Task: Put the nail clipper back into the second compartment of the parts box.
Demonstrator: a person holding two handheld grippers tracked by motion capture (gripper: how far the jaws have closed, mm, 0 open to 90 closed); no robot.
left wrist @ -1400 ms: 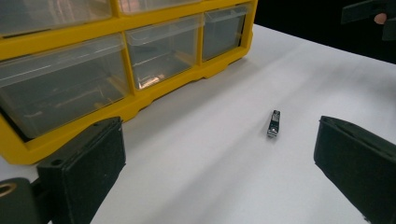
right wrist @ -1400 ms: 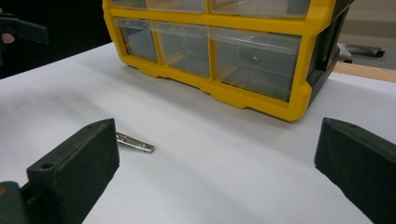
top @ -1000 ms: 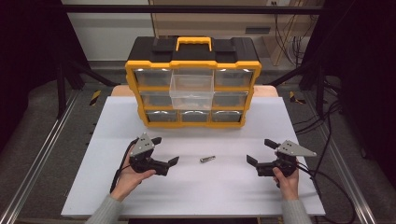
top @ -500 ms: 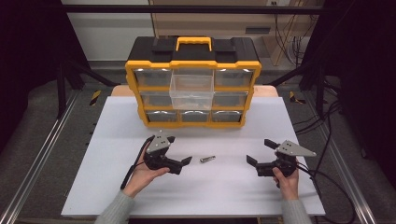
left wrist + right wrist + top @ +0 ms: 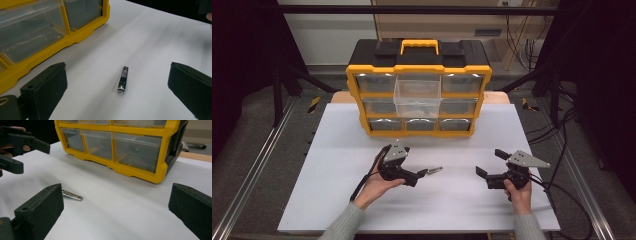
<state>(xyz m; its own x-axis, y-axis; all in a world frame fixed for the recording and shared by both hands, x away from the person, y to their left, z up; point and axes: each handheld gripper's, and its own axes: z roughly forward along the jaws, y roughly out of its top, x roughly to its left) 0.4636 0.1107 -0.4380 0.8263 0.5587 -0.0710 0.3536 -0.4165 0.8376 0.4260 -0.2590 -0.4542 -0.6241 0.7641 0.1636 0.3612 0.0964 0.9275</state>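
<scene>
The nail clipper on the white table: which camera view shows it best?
The left gripper view: the nail clipper lies whole between the open jaws. In the right gripper view one jaw partly hides it; in the high view it is tiny.

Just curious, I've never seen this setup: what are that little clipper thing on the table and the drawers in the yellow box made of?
Nail clipper: apparently polished metal, with bright glints. Drawers: clear, glossy plastic; you see through them. Yellow frame: likely moulded plastic.

Bright, even overhead light on the white table point(image 5: 337, 200), dark surroundings, soft shadows, slight blur.
</scene>
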